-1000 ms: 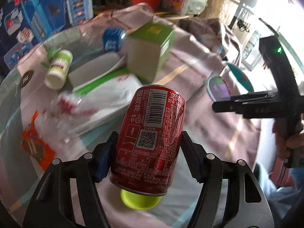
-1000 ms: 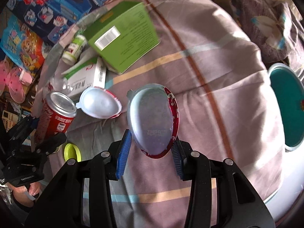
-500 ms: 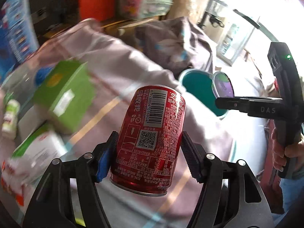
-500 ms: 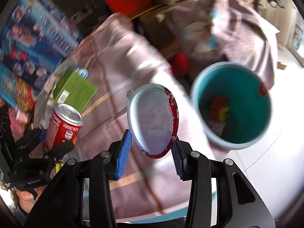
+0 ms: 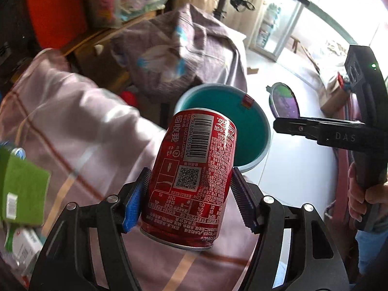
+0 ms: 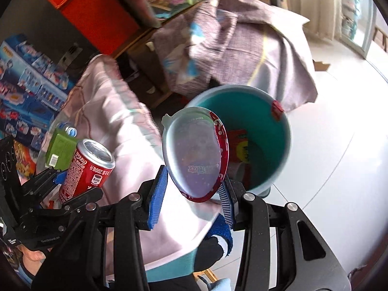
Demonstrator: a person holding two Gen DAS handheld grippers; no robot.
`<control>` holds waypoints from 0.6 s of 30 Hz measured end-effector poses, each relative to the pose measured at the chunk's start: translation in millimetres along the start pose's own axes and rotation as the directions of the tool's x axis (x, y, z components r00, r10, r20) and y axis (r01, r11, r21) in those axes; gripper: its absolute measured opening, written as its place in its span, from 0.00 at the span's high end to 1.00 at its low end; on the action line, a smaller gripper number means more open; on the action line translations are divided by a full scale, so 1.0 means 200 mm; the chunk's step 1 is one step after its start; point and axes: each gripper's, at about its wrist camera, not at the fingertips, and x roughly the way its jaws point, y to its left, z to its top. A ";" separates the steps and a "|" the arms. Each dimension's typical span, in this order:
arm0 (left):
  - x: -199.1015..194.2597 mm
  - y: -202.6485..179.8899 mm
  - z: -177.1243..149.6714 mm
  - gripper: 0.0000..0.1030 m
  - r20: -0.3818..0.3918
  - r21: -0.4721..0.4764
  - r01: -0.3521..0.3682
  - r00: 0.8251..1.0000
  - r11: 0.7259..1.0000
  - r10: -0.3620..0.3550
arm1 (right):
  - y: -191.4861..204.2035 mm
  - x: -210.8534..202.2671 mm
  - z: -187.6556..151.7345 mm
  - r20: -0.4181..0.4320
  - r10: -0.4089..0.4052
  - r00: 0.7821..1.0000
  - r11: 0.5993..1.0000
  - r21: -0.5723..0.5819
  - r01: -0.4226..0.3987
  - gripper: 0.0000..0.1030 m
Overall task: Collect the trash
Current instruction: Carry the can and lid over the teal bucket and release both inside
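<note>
My left gripper (image 5: 190, 200) is shut on a red cola can (image 5: 194, 177), held upright over the table edge; the can also shows in the right wrist view (image 6: 87, 169). My right gripper (image 6: 192, 191) is shut on an oval plastic lid with a red rim (image 6: 195, 152), held on edge just in front of the teal bin (image 6: 278, 131). In the left wrist view the lid (image 5: 285, 103) hangs to the right of the bin (image 5: 242, 111). The bin stands on the white floor beside the table, with red and yellow trash inside.
The table with its pink striped cloth (image 5: 72, 126) carries a green box (image 5: 21, 194) and other litter at the left. A chair draped in purple cloth (image 6: 237, 41) stands behind the bin. Stacked boxes (image 6: 29, 77) line the far left.
Both grippers swung right, away from the littered table top toward the teal bin. The bin is now closer in both views. Both grips are unchanged.
</note>
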 end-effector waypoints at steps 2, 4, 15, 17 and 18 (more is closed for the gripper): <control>0.07 -0.03 0.05 0.35 -0.020 0.016 0.006 1.000 1.000 -0.006 | -0.06 0.02 0.01 -0.008 -0.013 1.000 1.000 0.019 0.013 0.62; 0.15 -0.06 0.09 0.35 -0.043 0.028 0.017 0.999 0.999 -0.016 | -0.11 0.03 0.01 -0.017 -0.021 1.000 0.999 0.037 0.021 0.62; 0.48 -0.14 0.20 0.34 -0.148 0.050 0.065 0.987 0.997 -0.057 | -0.26 0.15 0.07 -0.062 -0.045 0.997 0.994 0.098 0.051 0.62; 0.50 -0.13 0.20 0.33 -0.155 0.047 0.069 0.986 0.997 -0.061 | -0.27 0.17 0.08 -0.068 -0.050 0.996 0.993 0.100 0.056 0.62; 0.51 -0.13 0.20 0.32 -0.158 0.041 0.070 0.985 0.997 -0.063 | -0.27 0.18 0.08 -0.071 -0.051 0.996 0.993 0.100 0.058 0.62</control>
